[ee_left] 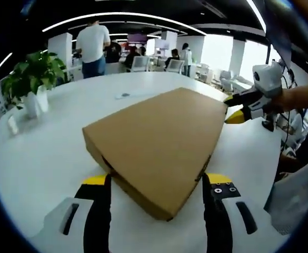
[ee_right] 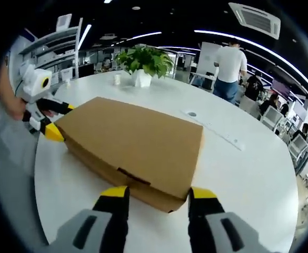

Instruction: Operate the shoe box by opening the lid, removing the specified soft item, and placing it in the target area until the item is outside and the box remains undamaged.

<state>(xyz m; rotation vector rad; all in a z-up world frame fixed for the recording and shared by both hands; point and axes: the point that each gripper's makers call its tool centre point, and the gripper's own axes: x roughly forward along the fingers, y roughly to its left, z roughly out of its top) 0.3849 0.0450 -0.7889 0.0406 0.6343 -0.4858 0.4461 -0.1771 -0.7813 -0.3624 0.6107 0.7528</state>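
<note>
The box (ee_left: 159,145) lies closed on the white table (ee_left: 48,153). Left gripper (ee_left: 157,182) and right gripper (ee_right: 155,194) straddle opposite corners, jaws spread. Cardboard is probably light and easily creased: lift at the lid's front edge.

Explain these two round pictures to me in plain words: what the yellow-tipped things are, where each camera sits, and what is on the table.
Each picture comes from a camera riding on a hand-held gripper, a two-jaw clamp that a person works by hand. The left gripper rises from the bottom of the left gripper view; the right gripper from the bottom of the right gripper view. Each also appears at the edge of the other's picture, held in a hand. Between them a closed brown cardboard shoe box lies on a round white table. Both grippers are open, their jaws flanking opposite ends of the box; nothing is lifted. A potted plant stands farther back, and people are in the office behind.
</note>
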